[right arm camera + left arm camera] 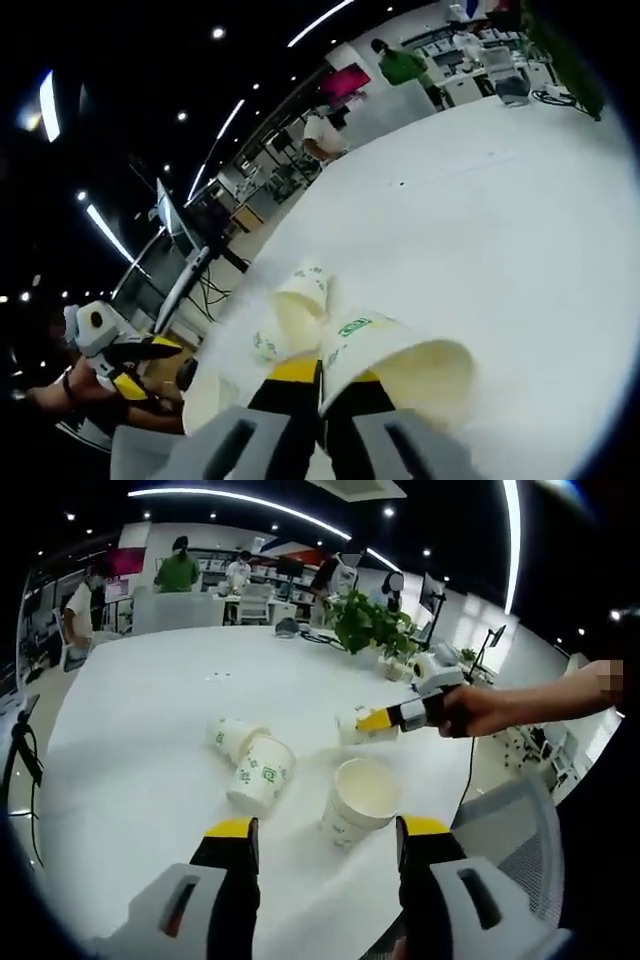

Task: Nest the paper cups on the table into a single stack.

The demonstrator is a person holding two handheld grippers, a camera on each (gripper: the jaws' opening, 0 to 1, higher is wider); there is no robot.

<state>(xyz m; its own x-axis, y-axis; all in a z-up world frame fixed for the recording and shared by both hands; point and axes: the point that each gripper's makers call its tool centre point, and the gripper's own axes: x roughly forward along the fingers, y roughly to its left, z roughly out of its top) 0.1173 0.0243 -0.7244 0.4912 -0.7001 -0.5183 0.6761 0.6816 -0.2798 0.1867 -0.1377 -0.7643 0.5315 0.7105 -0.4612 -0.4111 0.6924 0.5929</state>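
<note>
Open office seen behind large white table (150,710). In left gripper view, left gripper (327,845) held wide open, nothing gripped, at bottom of frame; upright paper cup (360,800) seen just above, between jaws. Two nested cups (252,760) laid on side at centre left. Right gripper (376,720) seen centre right, clamped on rim of tipped cup (395,365).

In the left gripper view the right gripper (378,720) covers part of a paper cup (352,726), so how it is gripped is unclear. In the right gripper view the held cup (400,365) hides its jaws' tips. The lowest cup (205,400) is partly hidden behind them.
</note>
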